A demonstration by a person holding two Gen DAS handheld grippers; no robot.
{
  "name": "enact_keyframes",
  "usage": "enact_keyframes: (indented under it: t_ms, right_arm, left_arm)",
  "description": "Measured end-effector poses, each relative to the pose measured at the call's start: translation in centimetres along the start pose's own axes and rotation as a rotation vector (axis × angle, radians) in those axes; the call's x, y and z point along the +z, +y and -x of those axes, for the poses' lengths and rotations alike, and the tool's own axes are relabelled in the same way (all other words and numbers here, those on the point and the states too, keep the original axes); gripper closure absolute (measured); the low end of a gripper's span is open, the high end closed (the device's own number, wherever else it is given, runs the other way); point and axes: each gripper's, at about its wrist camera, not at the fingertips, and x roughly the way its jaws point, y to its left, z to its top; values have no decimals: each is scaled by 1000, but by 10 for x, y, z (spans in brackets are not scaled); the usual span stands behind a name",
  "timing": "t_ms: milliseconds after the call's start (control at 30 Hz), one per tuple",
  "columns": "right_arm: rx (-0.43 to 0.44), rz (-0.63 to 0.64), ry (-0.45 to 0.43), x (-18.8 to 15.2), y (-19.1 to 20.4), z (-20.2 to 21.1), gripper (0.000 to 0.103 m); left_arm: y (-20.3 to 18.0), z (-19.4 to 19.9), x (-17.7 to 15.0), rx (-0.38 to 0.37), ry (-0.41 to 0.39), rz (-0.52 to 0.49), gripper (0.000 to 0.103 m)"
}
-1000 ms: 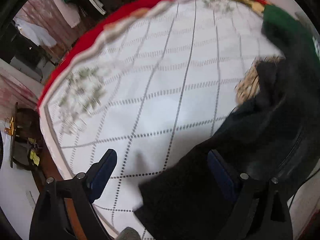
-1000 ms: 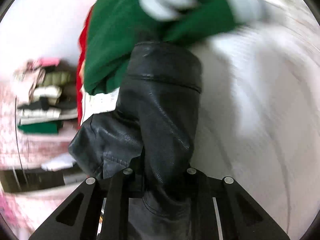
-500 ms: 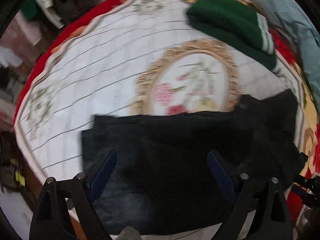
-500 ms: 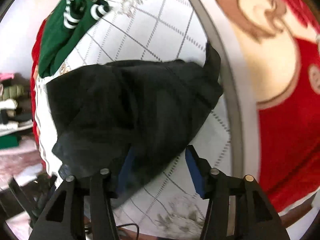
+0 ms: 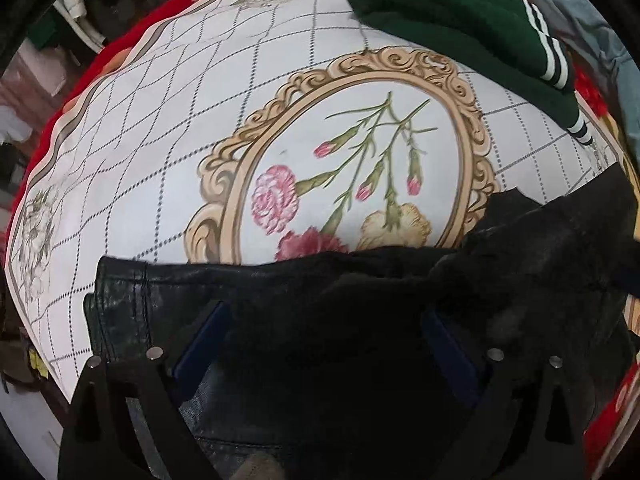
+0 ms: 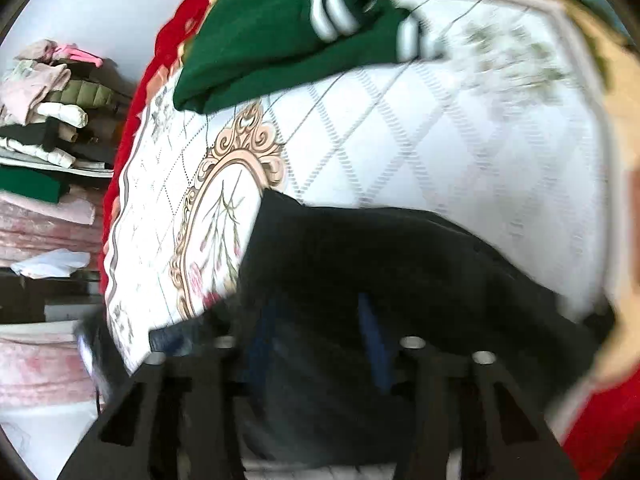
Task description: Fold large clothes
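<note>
The black leather garment lies spread across the near edge of the surface, on a white cloth printed with a dotted diamond grid. Its far edge covers the bottom of the gold oval frame with pink flowers printed in the middle of that cloth. A stitched hem of the garment shows at the frame's lower left, and a bunched, raised part sits at the frame's lower right. Pale denim-like fabric shows beneath the leather at the near edge.

The left gripper points steeply down over the garment, its 2 blue-padded fingers set wide apart; the leather lies between them and nothing is pinched. In the right wrist view, which is blurred, the right gripper is also over the black garment. Its jaws are closing, with the dark fabric between the blue pads; whether the pads already press on it cannot be told.

Beyond the frame, at its upper right, lies a folded green garment with white stripes, resting on the cloth. A red blanket edges the cloth on the far side. In the right wrist view, left of the frame and off the surface, there is a stack of folded clothes.
</note>
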Motion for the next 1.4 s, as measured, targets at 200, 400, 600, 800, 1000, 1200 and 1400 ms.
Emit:
enact_keyframes:
  t_ms: [200,400,600,800,1000,1200,1400]
  right_arm:
    - [-121,3,76,21,2,-56,72]
    - [-151,85,96,13,12,-24,72]
    - [-344,229,105,-32,23,2,71]
    - [-425,289,132,-58,18,-22,71]
    - [-461,326,129,-63,14,-38,71]
    - [-451,310,159,-59,2,-53,71]
    - [-390,276,145,-59,-6,-30,71]
  left_arm:
    - [19,-5,-1,21,21,58,4]
    - [26,12,-5,29,23,86,4]
    - [13,50,-16,21,-16,59,4]
    - [-2,45,-23,65,1,-5,4]
    - [-2,22,-28,104,29,-14,4]
    - [-2,8,-28,111,51,-4,4]
    - [-3,26,-31,103,40,-7,4]
